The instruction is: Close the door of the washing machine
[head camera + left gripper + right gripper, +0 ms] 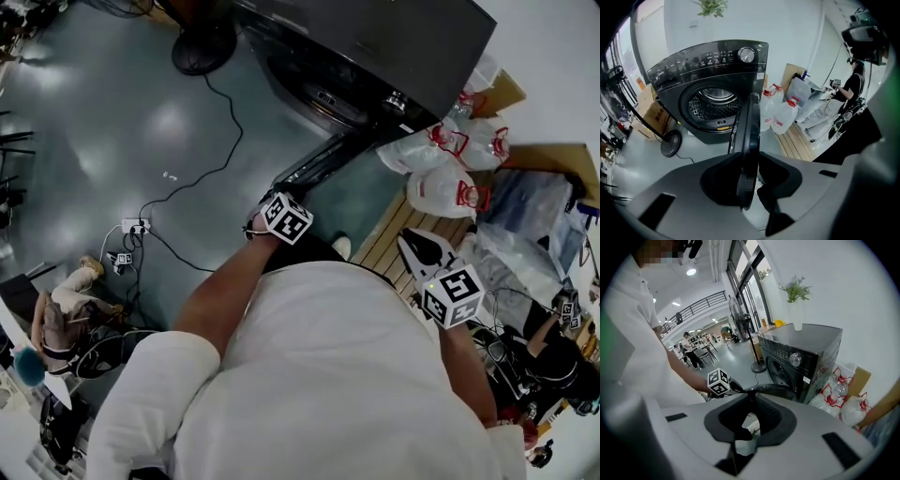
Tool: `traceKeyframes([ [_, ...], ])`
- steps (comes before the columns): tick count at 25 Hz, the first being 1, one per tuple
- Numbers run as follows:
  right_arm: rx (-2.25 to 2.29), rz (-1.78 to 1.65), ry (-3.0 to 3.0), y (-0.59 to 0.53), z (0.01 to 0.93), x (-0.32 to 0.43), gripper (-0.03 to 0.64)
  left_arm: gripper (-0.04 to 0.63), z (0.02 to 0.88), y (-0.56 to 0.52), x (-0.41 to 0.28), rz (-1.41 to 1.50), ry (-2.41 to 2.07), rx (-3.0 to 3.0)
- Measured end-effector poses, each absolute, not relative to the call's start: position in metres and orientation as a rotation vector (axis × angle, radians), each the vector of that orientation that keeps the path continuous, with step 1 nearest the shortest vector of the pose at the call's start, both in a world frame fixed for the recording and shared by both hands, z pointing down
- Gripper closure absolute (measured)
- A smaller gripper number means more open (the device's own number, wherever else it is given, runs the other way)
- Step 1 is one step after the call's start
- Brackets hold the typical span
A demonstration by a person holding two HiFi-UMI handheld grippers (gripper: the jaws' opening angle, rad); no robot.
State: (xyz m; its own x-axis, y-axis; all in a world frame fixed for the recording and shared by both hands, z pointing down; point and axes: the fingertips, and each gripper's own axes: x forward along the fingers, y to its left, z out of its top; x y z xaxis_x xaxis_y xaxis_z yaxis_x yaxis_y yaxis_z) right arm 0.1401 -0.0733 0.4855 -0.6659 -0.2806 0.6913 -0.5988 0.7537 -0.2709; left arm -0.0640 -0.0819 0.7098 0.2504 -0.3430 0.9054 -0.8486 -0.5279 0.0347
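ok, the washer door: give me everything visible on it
The door is a dark, glossy round panel with a thick rim, seen edge-on in the left gripper view. It is swung wide open, standing out from the front of the washing machine and leaving the perforated drum exposed. The left claw is shut on its outer edge, one jaw on each face. Nothing else touches it.

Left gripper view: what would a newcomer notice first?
The dark washing machine fills the centre, its drum gaping. Its door stands open, edge-on, clamped between the jaws of the left hand-held gripper. Clear water jugs with red caps sit at its right.
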Motion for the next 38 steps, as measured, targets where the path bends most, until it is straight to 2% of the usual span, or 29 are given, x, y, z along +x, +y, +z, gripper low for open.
traceKeyframes([
  [21,0.785,0.694,-2.272,-0.111,0.490,0.089,0.568,0.456,0.715,-0.181,-0.148,1.470,-0.968,2.116],
  [38,0.941,0.753,-2.210,-0.127,0.492,0.066,0.568,0.453,0.710,-0.268,-0.177,1.631,-0.907,2.274],
])
